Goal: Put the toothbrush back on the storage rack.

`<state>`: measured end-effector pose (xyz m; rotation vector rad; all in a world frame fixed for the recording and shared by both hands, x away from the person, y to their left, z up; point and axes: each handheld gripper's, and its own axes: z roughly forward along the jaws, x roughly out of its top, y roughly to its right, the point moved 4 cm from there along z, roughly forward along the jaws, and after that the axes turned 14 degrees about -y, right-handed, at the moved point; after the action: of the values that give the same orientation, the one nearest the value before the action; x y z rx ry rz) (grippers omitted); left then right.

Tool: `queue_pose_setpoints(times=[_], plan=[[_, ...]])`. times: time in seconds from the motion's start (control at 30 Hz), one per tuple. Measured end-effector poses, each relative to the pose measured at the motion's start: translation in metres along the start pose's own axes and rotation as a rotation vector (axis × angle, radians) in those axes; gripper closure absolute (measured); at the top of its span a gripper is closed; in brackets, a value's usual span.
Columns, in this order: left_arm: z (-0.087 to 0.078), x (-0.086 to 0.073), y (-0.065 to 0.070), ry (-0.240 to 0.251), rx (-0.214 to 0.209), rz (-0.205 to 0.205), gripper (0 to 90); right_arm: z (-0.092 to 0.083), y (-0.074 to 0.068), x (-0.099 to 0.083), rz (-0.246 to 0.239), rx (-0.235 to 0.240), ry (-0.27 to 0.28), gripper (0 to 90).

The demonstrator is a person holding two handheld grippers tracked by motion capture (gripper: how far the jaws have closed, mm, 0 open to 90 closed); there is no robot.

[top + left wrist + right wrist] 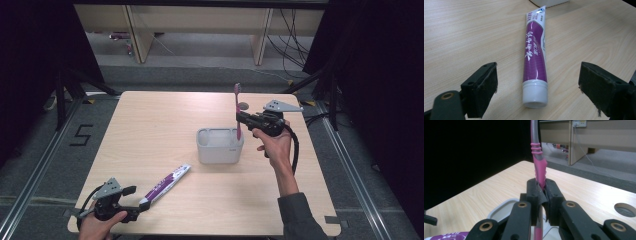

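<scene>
A pale wooden counter carries a white rectangular tub near its middle. The right gripper has its jaws pinched on a pink and grey toothbrush, held upright with its lower end inside the tub. The left gripper rests near the front edge, jaws spread wide around the white cap of a purple toothpaste tube lying flat.

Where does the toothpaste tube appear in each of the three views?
High view: toothpaste tube lies lower left on the table, beside the left tool.
Left gripper view: centre, cap nearest, between open jaws.
Right gripper view: a purple bit at the bottom left edge.
Shared landmark: the white container.
</scene>
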<state>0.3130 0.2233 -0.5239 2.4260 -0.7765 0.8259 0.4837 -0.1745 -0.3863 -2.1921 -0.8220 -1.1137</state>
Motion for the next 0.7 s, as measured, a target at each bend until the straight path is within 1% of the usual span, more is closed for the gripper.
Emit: queue_pose_setpoints(times=[0.03, 0.07, 0.1, 0.13, 0.17, 0.2, 0.23, 0.27, 0.3, 0.33, 0.37, 0.4, 0.43, 0.47, 0.5, 0.57, 0.6, 0.63, 0.7], plan=[[0.0, 0.0, 0.0, 0.0, 0.0, 0.001, 15.2, 0.001, 0.002, 0.0, -0.012, -0.003, 0.009, 83.4], [0.0, 0.0, 0.0, 0.0, 0.0, 0.0, 15.2, 0.002, 0.002, 0.0, -0.004, -0.009, 0.002, 83.4], [0.0, 0.0, 0.0, 0.0, 0.0, -0.001, 15.2, 0.004, 0.003, 0.0, -0.012, -0.008, 0.008, 83.4], [0.0, 0.0, 0.0, -0.001, 0.0, 0.001, 15.2, 0.005, 0.004, -0.001, -0.006, -0.02, 0.001, 83.4], [0.0, 0.0, 0.0, -0.001, 0.0, 0.001, 15.2, 0.006, 0.004, -0.002, 0.01, -0.007, -0.006, 83.4], [0.0, 0.0, 0.0, -0.004, 0.002, 0.003, 15.2, 0.008, 0.005, -0.002, 0.01, -0.014, -0.014, 83.4], [0.0, 0.0, 0.0, 0.0, -0.001, -0.001, 15.2, 0.009, 0.006, -0.003, 0.009, -0.016, -0.01, 83.4], [0.0, 0.0, 0.0, -0.002, -0.001, 0.0, 15.2, 0.011, 0.007, -0.004, 0.017, -0.009, -0.015, 83.4], [0.0, 0.0, 0.0, -0.003, -0.001, 0.002, 15.2, 0.012, 0.009, -0.004, 0.004, -0.022, -0.006, 83.4], [0.0, 0.0, 0.0, -0.002, -0.001, 0.001, 15.2, 0.014, 0.009, -0.005, 0.018, -0.015, -0.015, 83.4], [0.0, 0.0, 0.0, -0.002, -0.001, 0.001, 15.2, 0.014, 0.009, -0.005, 0.018, -0.015, -0.015, 83.4], [0.0, 0.0, 0.0, 0.0, -0.001, -0.001, 15.2, 0.016, 0.012, -0.006, -0.002, -0.034, -0.012, 83.3], [0.0, 0.0, 0.0, 0.0, -0.002, -0.001, 15.2, 0.018, 0.011, -0.007, 0.003, -0.018, -0.017, 83.4], [0.0, 0.0, 0.0, 0.0, -0.002, -0.001, 15.2, 0.019, 0.012, -0.007, 0.0, -0.019, -0.014, 83.3], [0.0, 0.0, 0.0, 0.0, -0.002, 0.0, 15.2, 0.019, 0.012, -0.008, 0.029, -0.029, -0.02, 83.3], [0.0, 0.0, 0.0, -0.002, -0.003, 0.001, 15.2, 0.021, 0.014, -0.009, 0.023, -0.03, -0.022, 83.3], [0.0, 0.0, 0.0, -0.007, 0.0, 0.005, 15.2, 0.022, 0.015, -0.01, 0.018, -0.039, -0.02, 83.3], [0.0, 0.0, 0.0, 0.0, -0.005, 0.005, 15.2, 0.024, 0.015, -0.011, 0.026, -0.029, -0.024, 83.3], [0.0, 0.0, 0.0, -0.002, -0.005, 0.007, 15.2, 0.025, 0.018, -0.013, 0.024, -0.039, -0.035, 83.3]])
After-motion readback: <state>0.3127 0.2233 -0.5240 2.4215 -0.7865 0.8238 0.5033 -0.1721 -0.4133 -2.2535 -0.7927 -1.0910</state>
